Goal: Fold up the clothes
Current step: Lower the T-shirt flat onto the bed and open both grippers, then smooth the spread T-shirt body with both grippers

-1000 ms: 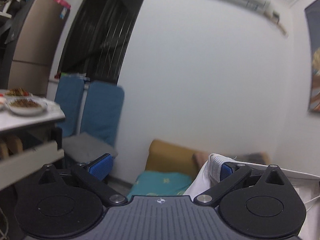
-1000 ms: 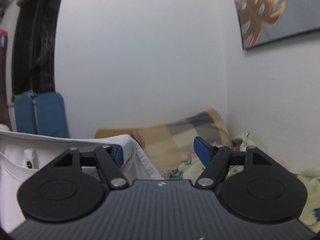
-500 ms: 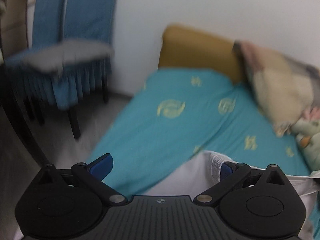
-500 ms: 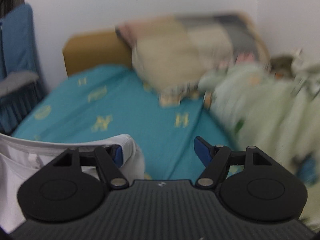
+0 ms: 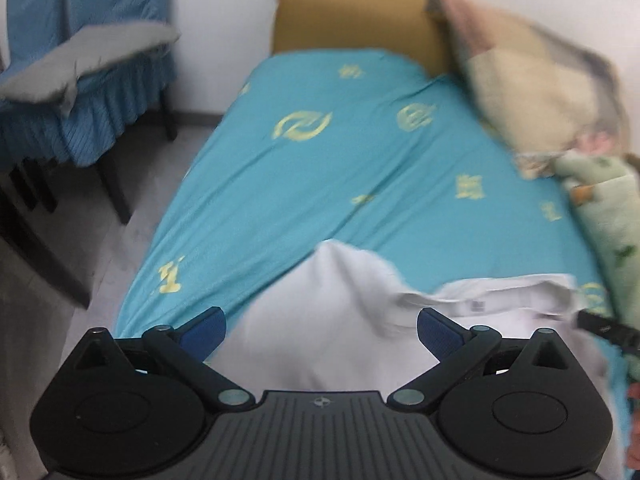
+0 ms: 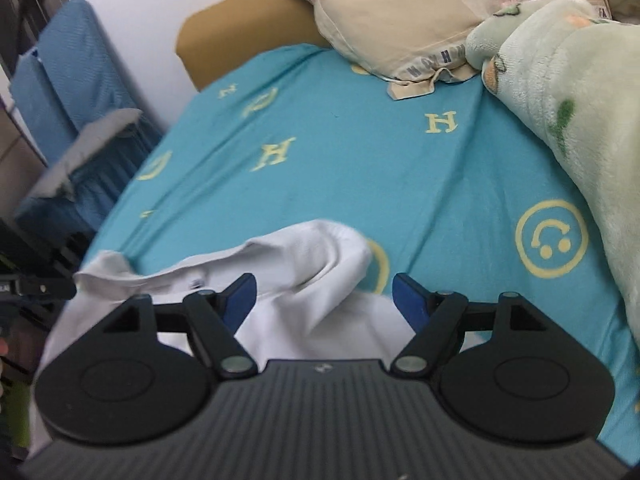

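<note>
White shirt (image 5: 340,320) on the teal bed (image 5: 320,152).
Both tools gape: left tool (image 5: 321,326) wide, right tool (image 6: 324,296) opening, gripping nothing; pillow (image 6: 400,20) far, green blanket (image 6: 568,112) right.

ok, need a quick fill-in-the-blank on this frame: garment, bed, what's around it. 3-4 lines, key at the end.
1. The white garment lies on a bed sheet whose ground colour is ____.
2. In the right wrist view, the yellow print on the sheet just right of the right gripper is a ____ face.
3. The chair beside the bed wears a cover coloured ____.
4. The left gripper has its jaws ____, with the garment lying below them.

Missing words: teal; smiley; blue; open
</note>
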`<act>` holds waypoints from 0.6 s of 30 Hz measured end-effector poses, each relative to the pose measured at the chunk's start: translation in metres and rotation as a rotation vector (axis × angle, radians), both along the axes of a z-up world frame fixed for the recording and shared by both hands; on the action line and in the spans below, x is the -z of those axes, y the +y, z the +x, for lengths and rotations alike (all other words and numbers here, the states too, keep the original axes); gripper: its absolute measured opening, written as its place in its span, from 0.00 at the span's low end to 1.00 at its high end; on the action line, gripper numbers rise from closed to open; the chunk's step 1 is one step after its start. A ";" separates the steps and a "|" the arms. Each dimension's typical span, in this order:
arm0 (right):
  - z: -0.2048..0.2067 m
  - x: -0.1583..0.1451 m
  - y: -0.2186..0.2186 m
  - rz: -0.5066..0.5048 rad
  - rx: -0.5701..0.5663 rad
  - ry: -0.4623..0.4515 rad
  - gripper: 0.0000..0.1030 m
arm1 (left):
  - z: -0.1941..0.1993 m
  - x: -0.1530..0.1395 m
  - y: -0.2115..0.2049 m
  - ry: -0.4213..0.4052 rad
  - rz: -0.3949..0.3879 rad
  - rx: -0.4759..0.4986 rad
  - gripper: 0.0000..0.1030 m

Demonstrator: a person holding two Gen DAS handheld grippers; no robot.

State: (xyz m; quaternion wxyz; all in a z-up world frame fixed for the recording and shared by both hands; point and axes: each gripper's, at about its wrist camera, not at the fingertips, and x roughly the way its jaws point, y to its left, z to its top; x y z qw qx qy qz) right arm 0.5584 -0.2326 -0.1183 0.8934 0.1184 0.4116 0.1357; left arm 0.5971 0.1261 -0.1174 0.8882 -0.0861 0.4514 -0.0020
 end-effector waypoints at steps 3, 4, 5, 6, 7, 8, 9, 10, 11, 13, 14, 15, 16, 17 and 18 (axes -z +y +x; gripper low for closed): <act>-0.034 -0.021 -0.002 0.001 0.014 -0.039 0.74 | -0.037 -0.023 -0.011 -0.076 0.000 0.018 1.00; -0.050 -0.028 -0.003 0.003 0.015 -0.064 0.74 | -0.053 -0.033 -0.017 -0.096 0.000 0.021 1.00; -0.066 -0.036 -0.003 0.004 0.017 -0.090 0.74 | -0.070 -0.043 -0.024 -0.115 0.000 0.025 1.00; -0.083 -0.044 -0.004 0.008 0.023 -0.117 0.74 | -0.089 -0.051 -0.027 -0.142 0.001 0.023 1.00; -0.103 -0.052 -0.006 0.013 0.034 -0.146 0.74 | -0.109 -0.059 -0.029 -0.169 0.002 0.020 1.00; -0.124 -0.061 -0.007 0.018 0.046 -0.175 0.74 | -0.129 -0.066 -0.032 -0.197 0.004 0.017 1.00; -0.148 -0.070 -0.005 0.017 0.056 -0.201 0.74 | -0.153 -0.074 -0.036 -0.222 0.013 0.015 1.00; -0.172 -0.078 -0.004 0.009 0.064 -0.224 0.74 | -0.177 -0.081 -0.041 -0.247 0.026 0.011 1.00; -0.196 -0.087 -0.003 0.001 0.071 -0.246 0.74 | -0.200 -0.085 -0.045 -0.273 0.044 0.010 1.00; -0.244 -0.100 0.000 -0.006 0.084 -0.285 0.74 | -0.246 -0.093 -0.053 -0.326 0.081 0.010 1.00; -0.268 -0.105 0.002 -0.006 0.088 -0.302 0.74 | -0.270 -0.096 -0.057 -0.348 0.096 0.011 1.00; -0.292 -0.110 0.003 -0.005 0.088 -0.317 0.74 | -0.295 -0.099 -0.063 -0.371 0.106 0.011 1.00; -0.314 -0.114 0.004 -0.003 0.090 -0.333 0.74 | -0.320 -0.103 -0.067 -0.388 0.110 0.015 1.00; -0.336 -0.116 0.005 -0.002 0.095 -0.348 0.74 | -0.344 -0.103 -0.069 -0.397 0.115 0.016 1.00; -0.356 -0.118 0.005 -0.001 0.101 -0.360 0.74 | -0.366 -0.098 -0.069 -0.409 0.114 0.010 1.00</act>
